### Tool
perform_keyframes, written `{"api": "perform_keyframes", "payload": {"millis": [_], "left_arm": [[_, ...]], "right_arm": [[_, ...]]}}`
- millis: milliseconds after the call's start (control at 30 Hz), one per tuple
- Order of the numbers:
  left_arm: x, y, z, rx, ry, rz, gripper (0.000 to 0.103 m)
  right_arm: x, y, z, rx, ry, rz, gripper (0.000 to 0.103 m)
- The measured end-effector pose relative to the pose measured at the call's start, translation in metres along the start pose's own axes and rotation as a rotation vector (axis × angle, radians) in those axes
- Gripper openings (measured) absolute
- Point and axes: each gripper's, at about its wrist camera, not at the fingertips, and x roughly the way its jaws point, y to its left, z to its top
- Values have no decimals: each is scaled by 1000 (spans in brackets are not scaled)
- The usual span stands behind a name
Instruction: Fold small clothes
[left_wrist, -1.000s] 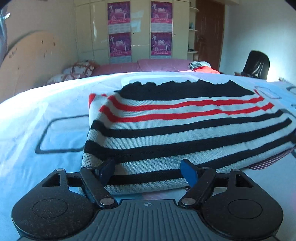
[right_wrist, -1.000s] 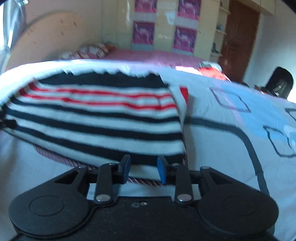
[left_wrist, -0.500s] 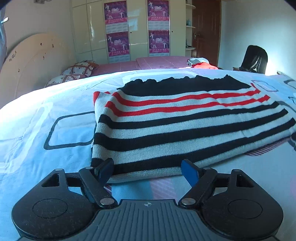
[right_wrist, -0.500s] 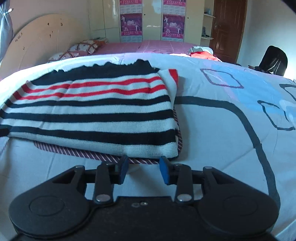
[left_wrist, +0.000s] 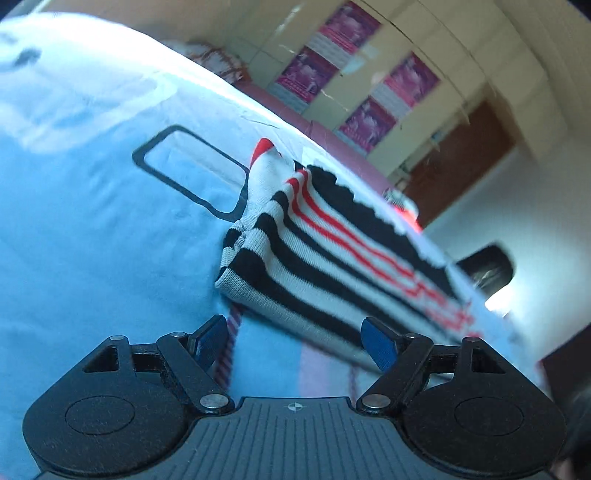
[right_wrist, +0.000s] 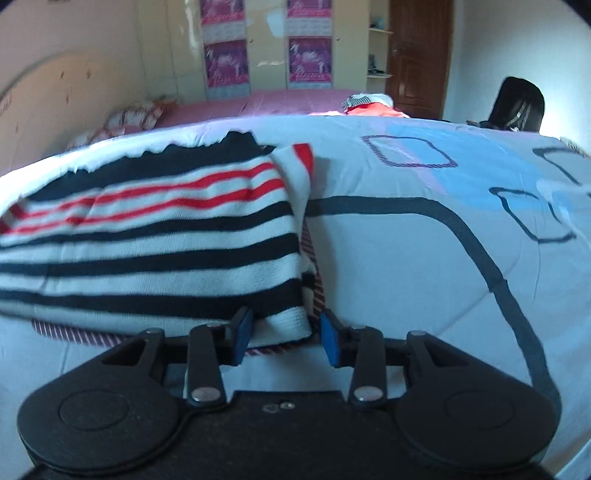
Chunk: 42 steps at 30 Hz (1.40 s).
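Note:
A folded knit sweater (right_wrist: 155, 254) with black, white and red stripes lies on the light blue bedspread (right_wrist: 406, 258). A thin-striped red and white cloth (right_wrist: 312, 254) peeks out from under it. My right gripper (right_wrist: 286, 334) is at the sweater's near right corner. Its jaws are opening, the corner lies between the pads, and a gap shows on each side. In the tilted, blurred left wrist view the sweater (left_wrist: 314, 254) runs away to the right. My left gripper (left_wrist: 293, 341) stands wide open just short of its near edge, with nothing gripped.
A second bed with a pink cover (right_wrist: 280, 101) and patterned pillows (right_wrist: 136, 114) stands behind. Red and white clothes (right_wrist: 369, 105) lie on it. Beyond are a wardrobe with posters (right_wrist: 225, 62), a brown door (right_wrist: 419, 55), a black chair (right_wrist: 517, 105) and a headboard (right_wrist: 55, 103).
The left wrist view has rolled sharply and slid toward the sweater's left corner. The right gripper has come closer to the near right corner, and its jaws have spread a little.

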Motion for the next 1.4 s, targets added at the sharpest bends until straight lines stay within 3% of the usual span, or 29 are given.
{"api": "perform_keyframes", "payload": {"millis": [167, 300, 467, 667, 767, 833, 900, 1200, 1400], "left_arm": [[11, 5, -8, -97, -20, -46, 79], [24, 0, -10, -144, -54, -60, 79], [33, -4, -15, -231, -107, -67, 78], [59, -3, -7, -318, -189, -67, 68], [68, 5, -3, -357, -222, -64, 51], [75, 14, -3, -406, -239, -62, 31], [83, 19, -2, -429, -249, -82, 25], [101, 26, 6, -465, -239, -173, 24], [111, 21, 11, -469, -236, -152, 24]], "right_arm": [[-16, 0, 3, 32, -68, -23, 36], [-22, 14, 15, 33, -128, 107, 2], [-12, 54, 38, 11, -166, 270, 2], [16, 86, 46, 3, -125, 338, 3], [24, 94, 51, 3, -104, 346, 3], [25, 102, 54, -11, -100, 353, 2], [28, 115, 57, -47, -89, 347, 2], [35, 156, 53, -105, -49, 320, 2], [51, 159, 49, -106, -16, 304, 2]]}}
